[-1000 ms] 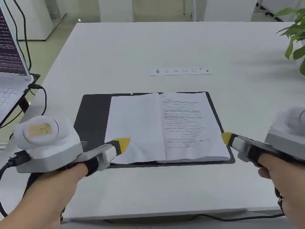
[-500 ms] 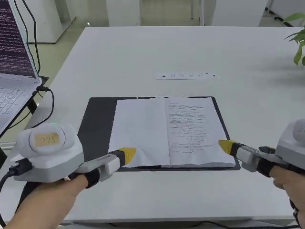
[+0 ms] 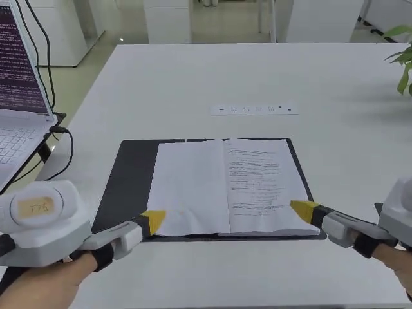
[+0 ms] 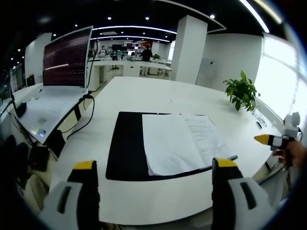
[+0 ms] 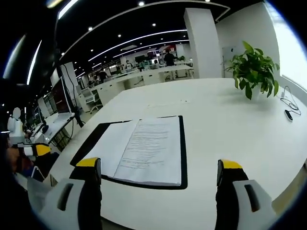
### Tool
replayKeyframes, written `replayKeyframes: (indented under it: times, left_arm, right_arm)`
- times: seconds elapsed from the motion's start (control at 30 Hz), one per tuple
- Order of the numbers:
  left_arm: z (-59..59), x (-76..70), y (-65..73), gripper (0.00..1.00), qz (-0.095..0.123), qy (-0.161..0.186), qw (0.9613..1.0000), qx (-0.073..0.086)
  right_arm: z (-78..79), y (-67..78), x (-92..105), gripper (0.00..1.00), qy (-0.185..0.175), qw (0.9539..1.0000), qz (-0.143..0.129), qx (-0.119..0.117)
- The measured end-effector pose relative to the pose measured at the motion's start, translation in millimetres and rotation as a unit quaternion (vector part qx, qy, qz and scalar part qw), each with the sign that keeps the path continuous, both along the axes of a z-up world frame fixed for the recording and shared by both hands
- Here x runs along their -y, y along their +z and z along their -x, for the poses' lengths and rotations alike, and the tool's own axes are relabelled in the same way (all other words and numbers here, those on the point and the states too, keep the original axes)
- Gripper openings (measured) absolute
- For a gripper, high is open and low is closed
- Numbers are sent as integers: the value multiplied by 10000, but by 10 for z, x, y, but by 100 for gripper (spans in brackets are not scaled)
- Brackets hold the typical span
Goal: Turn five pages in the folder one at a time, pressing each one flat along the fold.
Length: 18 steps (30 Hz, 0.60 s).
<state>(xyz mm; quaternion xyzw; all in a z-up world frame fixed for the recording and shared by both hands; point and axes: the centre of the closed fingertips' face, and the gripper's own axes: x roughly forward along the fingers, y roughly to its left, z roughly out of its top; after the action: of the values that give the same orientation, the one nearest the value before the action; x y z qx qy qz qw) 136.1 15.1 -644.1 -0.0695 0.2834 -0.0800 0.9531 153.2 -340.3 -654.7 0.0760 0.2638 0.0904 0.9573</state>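
Your left tool (image 4: 154,164) has its jaws spread wide with nothing between them. Your right tool (image 5: 159,163) is just as wide open and just as empty.

Straight ahead of both lies the folder (image 3: 132,187), black and opened flat on the white table (image 3: 193,71), so that it sits between the two tools. Inside it the pages are spread at the fold: the left page (image 3: 190,187) is blank and the right page (image 3: 261,180) carries printed lines. The left page covers only part of its cover, leaving a bare black strip on the side nearer your left tool.

In the head view the left tool's yellow tip sits at the near left corner of the left page. The right tool's tip sits at the near right corner of the right page, by the folder's edge. I cannot tell whether either tip touches the paper.

Your left hand (image 3: 51,286) grips its tool low at the near edge of the table, pointing it right and away from you. Your right hand (image 3: 398,264) holds its tool pointing left toward the folder.

Beyond the folder, well apart from both tools, a power strip (image 3: 254,109) lies on the table. Off to the left of the left tool stands a laptop (image 3: 19,84) with its screen lit. Far to the right of the right tool is a plant (image 5: 254,67).
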Motion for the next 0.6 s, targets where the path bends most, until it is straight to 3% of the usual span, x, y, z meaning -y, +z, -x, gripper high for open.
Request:
replayKeyframes:
  times: [0.2, 0.5, 0.6]
  left_arm:
    - [-62, 24, 42, 99, -54, -71, 9999, 69]
    - [-158, 124, 8, 97, -106, -222, 9997, 37]
    - [-215, 224, -26, 96, -115, -363, 9993, 26]
  right_arm:
    - [-7, 4, 7, 100, -16, 10000, -52, 27]
    - [29, -26, -14, 99, -52, 9999, -145, 18]
    - [41, -24, -45, 99, -12, 9998, -186, 39]
